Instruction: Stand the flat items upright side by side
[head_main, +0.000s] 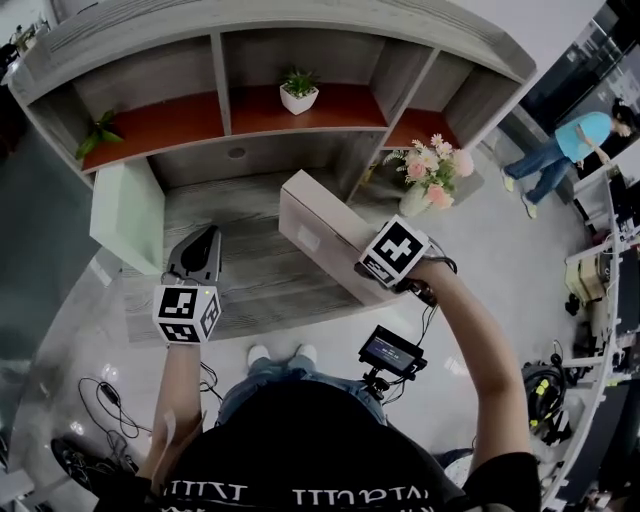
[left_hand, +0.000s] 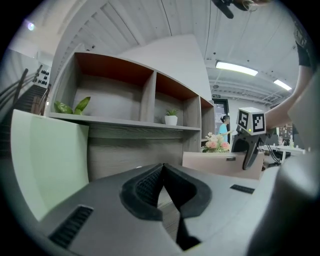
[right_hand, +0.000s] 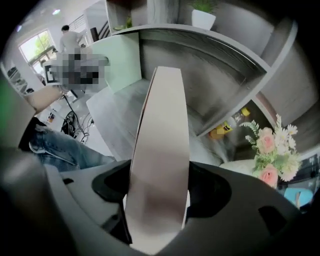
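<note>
On my feed, the grey shelf unit (head_main: 190, 185) has a pale green flat box (head_main: 125, 215) standing upright at its left, while well to the right my right gripper (right_hand: 159, 200) clamps one end of a beige flat box (head_main: 315, 230) turned on its long edge, and my left gripper (head_main: 205, 245) hangs closed and empty.

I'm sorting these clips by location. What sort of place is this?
Probably an open office or lab with a display corner: a curved wooden shelf unit holds a potted plant, a vase of flowers stands by it, and cluttered desks with a person fill the right side.
</note>
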